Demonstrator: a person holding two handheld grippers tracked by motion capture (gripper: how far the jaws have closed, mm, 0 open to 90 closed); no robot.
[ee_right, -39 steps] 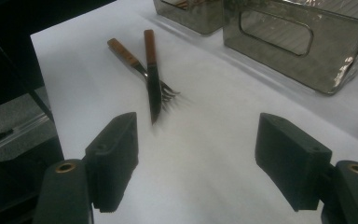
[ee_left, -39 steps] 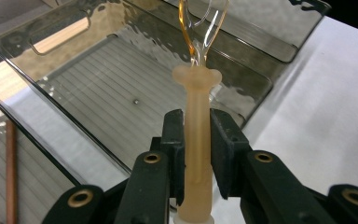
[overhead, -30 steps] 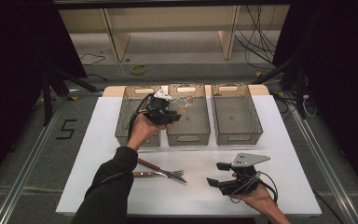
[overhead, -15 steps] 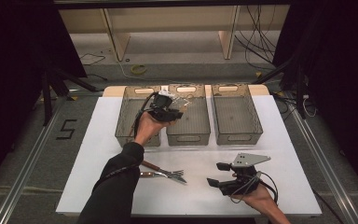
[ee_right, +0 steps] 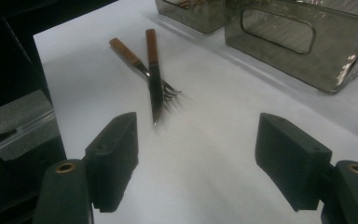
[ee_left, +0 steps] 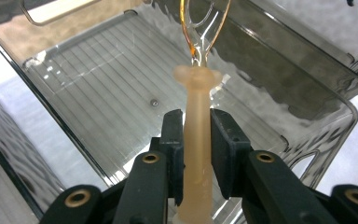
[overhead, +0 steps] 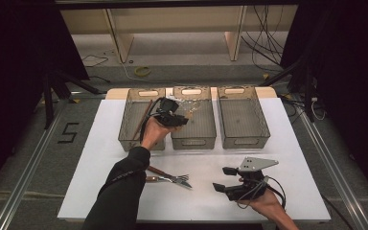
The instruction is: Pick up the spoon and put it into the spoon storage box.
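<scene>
My left gripper [overhead: 175, 117] is shut on the pale peach handle of a translucent plastic utensil [ee_left: 196, 140], whose clear looped head [ee_left: 204, 28] points away from me. It hangs over the middle grey bin [overhead: 194, 140], above its ribbed floor [ee_left: 98, 107]. My right gripper [overhead: 224, 178] rests open low over the white table near the front right, with nothing between its pads [ee_right: 114, 158]. A brown-handled knife [ee_right: 154, 79] lies crossed over a brown-handled fork [ee_right: 135, 58] on the table ahead of it.
Three grey bins stand in a row at the back of the white table [overhead: 100, 182]. The left bin [overhead: 129, 139] holds a thin brown-handled piece; the right bin [overhead: 244, 139] looks empty. The knife and fork [overhead: 170, 177] lie at front centre.
My left gripper has carried the translucent utensil a little to the right, further over the middle bin. The right gripper has stayed where it was.
</scene>
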